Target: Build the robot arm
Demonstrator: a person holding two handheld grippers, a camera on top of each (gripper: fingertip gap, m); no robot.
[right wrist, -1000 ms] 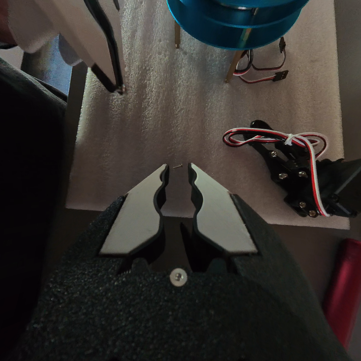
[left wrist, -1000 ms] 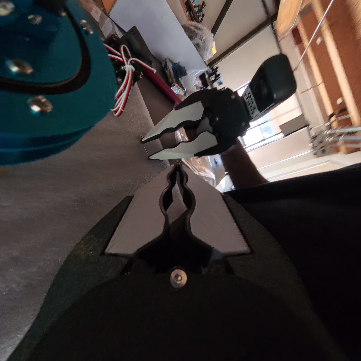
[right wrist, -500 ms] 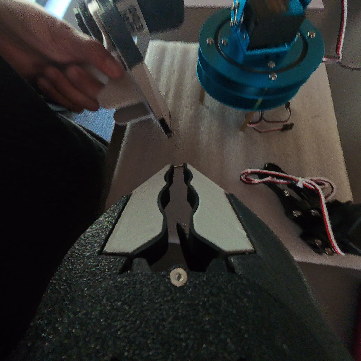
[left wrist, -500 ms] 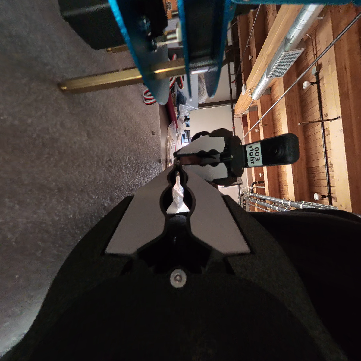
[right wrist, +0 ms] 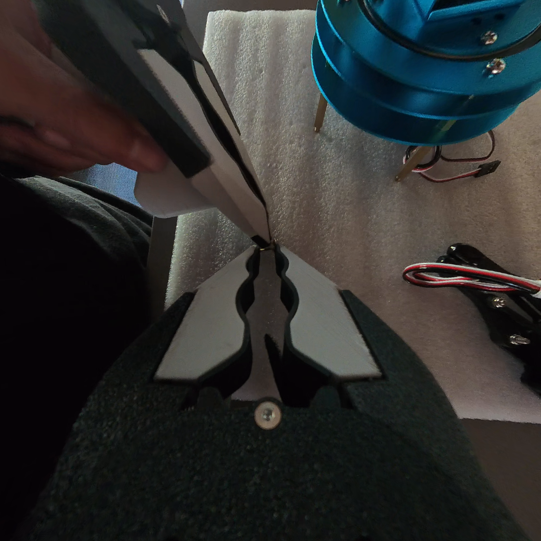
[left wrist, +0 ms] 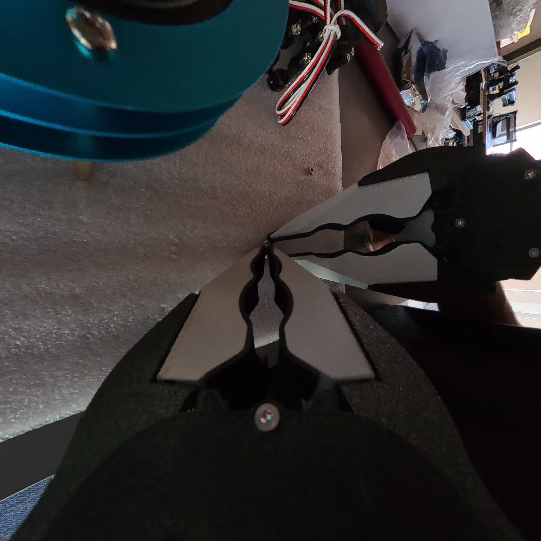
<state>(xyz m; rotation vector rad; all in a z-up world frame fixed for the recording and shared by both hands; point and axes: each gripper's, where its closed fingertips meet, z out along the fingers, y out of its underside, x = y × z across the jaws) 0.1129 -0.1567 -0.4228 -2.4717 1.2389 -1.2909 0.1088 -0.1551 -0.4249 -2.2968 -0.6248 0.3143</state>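
Watching: our left gripper and right gripper meeting tip to tip over the foam pad.
Right jaws: clamped on a tiny screw.
Left jaws: together, touching that screw.
Surroundings: blue round base far right; servo wires right.

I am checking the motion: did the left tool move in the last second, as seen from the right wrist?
Yes. In the right wrist view the left tool has come down and right over the white foam sheet, meeting the right tool.
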